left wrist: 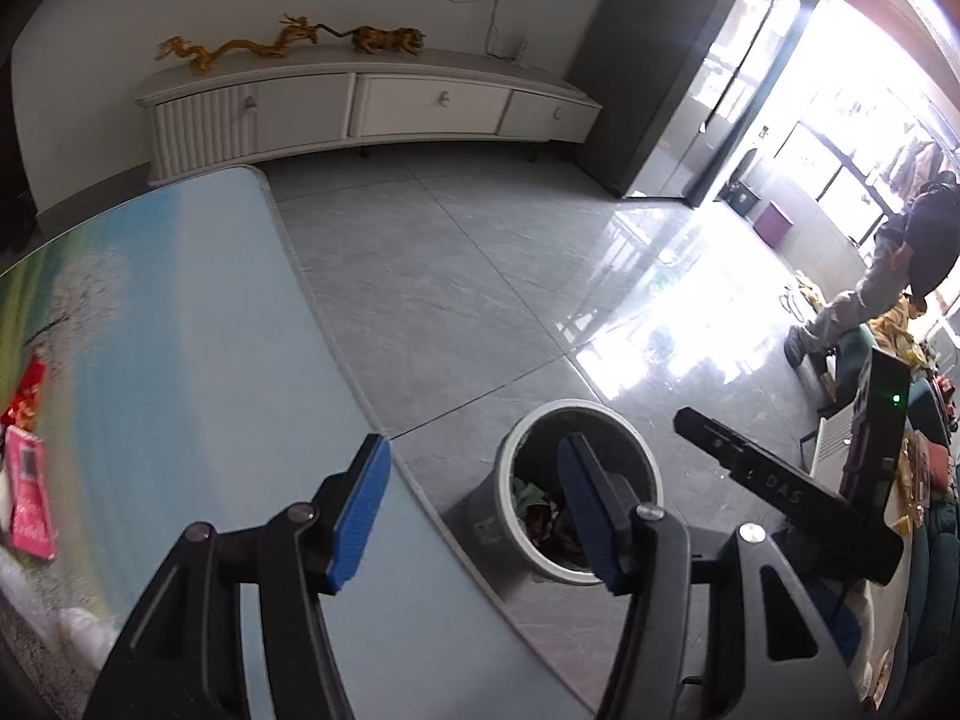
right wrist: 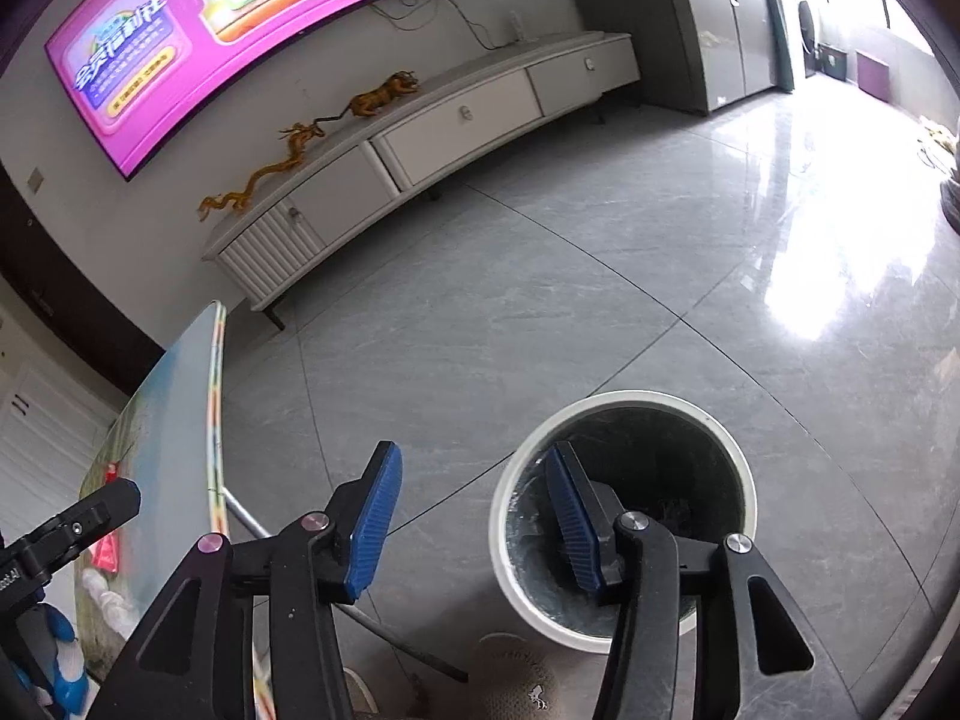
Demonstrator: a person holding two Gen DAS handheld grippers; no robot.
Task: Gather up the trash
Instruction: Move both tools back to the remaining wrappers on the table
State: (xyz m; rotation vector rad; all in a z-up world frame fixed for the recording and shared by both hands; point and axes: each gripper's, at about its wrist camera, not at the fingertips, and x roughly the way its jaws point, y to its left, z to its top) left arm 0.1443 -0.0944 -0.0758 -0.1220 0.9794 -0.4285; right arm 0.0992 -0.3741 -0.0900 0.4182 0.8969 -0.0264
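A: Start at the fingers. What are the two tools doing?

B: The left gripper (left wrist: 474, 516) has its blue pads parted with nothing between them. It hangs over the edge of the table (left wrist: 198, 324), with one pad in front of the trash bin (left wrist: 519, 534). The right gripper (right wrist: 474, 519) is likewise spread and empty, with one pad over the mouth of the trash bin (right wrist: 624, 414).

A: And the bin itself?

B: A round white-rimmed bin with a dark liner, standing on the grey tiled floor (right wrist: 540, 312) just beside the table. The left wrist view shows crumpled wrappers (left wrist: 540, 510) lying in it, green and dark red. From the right wrist the inside reads only as dark liner.

A: Anything else that one camera has and the other lacks?

B: The left view shows a pink packet (left wrist: 27, 492) and a red wrapper (left wrist: 24, 393) on the table's far left, plus a person (left wrist: 888, 276) seated by the bright window. It also catches the right gripper's black body. The right view shows more of the pink television screen (right wrist: 240, 30), above the white cabinet (right wrist: 420, 138) bearing the golden dragon figurine (right wrist: 264, 174).
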